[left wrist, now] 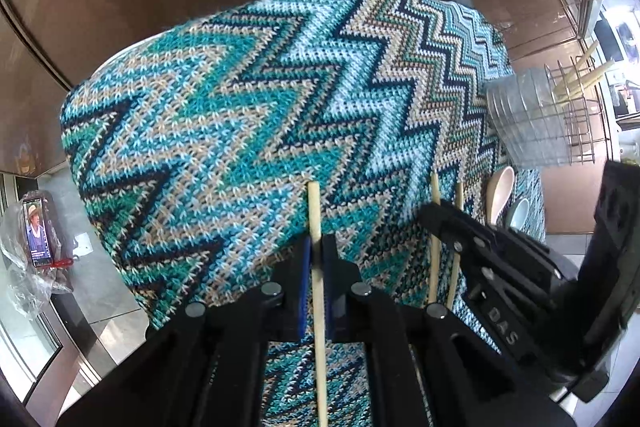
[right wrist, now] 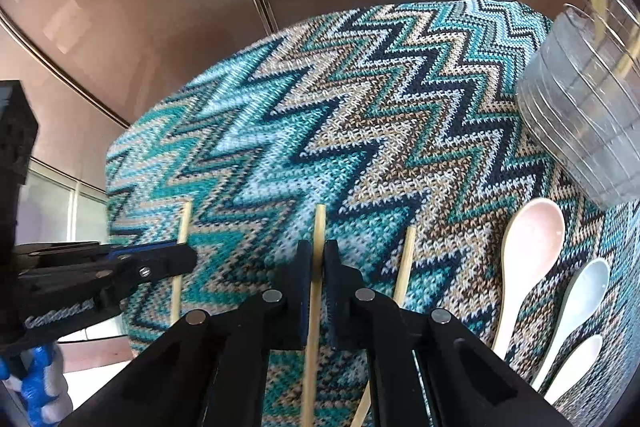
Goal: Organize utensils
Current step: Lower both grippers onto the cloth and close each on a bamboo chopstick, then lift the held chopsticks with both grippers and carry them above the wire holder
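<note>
Your left gripper (left wrist: 317, 259) is clamped on a single wooden chopstick (left wrist: 316, 223), its blue-lined pads pressed to either side of the stick, which lies on the zigzag-knit tablecloth (left wrist: 224, 115). Your right gripper (right wrist: 318, 259) is clamped the same way on a second chopstick (right wrist: 319, 227), the middle of three seen from the right wrist. A third chopstick (right wrist: 406, 263) lies loose on the cloth just to the right of that one, touched by neither gripper.

In the left wrist view the body of your right gripper shows raised letters that read "DAS"; the rest of the word is hidden. In the right wrist view the left gripper's body carries pale lettering, too blurred to read.

Three ceramic soup spoons lie side by side on the cloth at the right: a pink spoon (right wrist: 528, 251), a pale blue spoon (right wrist: 580, 295) and a white spoon (right wrist: 576, 363). Above them stands a ribbed clear plastic container (right wrist: 584, 115). Beyond it, the left wrist view shows a wire rack (left wrist: 576, 111) with more chopsticks upright in it.
</note>
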